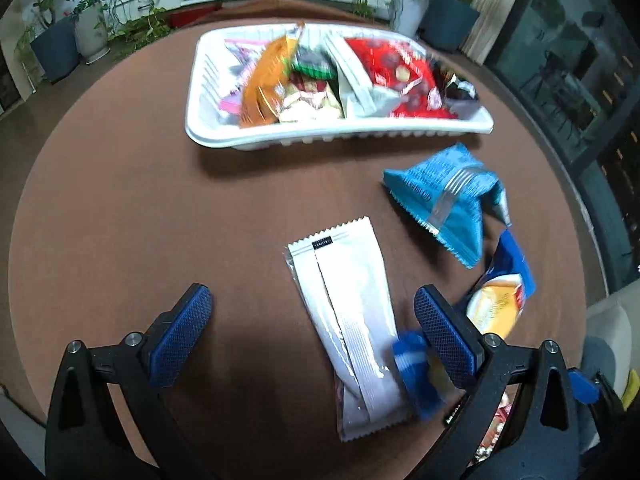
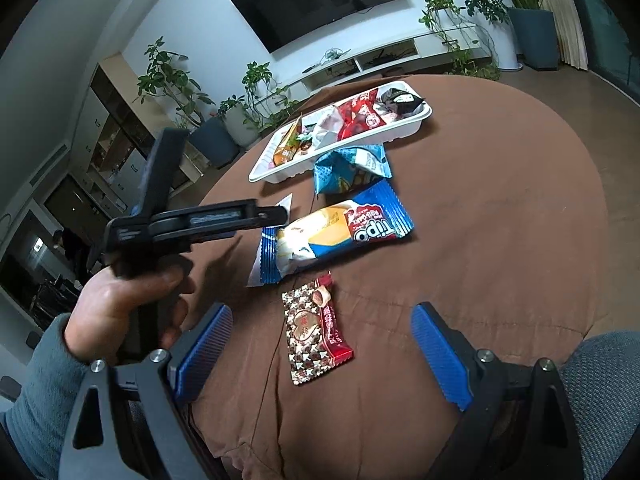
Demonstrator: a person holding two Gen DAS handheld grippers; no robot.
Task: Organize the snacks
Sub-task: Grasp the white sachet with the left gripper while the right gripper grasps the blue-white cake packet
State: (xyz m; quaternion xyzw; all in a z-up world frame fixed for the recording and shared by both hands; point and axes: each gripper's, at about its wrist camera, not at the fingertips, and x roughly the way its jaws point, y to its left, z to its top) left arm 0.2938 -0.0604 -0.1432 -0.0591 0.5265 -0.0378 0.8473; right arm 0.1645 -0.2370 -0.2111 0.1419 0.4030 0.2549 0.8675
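A white tray [image 1: 224,128] at the far side of the brown table holds several snack packets; it also shows in the right wrist view [image 2: 404,130]. A white packet [image 1: 352,320] lies between the fingers of my left gripper [image 1: 312,316], which is open above it. A light blue packet [image 1: 444,204] lies to the right, and a blue Tipo packet [image 1: 500,300] sits by the right finger. My right gripper [image 2: 322,340] is open over a brown star-patterned packet [image 2: 314,340]. The Tipo packet [image 2: 340,236] and light blue packet [image 2: 352,168] lie beyond it.
The left hand-held gripper body [image 2: 180,224] and the hand show at the left of the right wrist view. The round table [image 2: 500,220] has a brown cloth. Potted plants [image 2: 216,136], a TV stand and a wall TV lie beyond the table.
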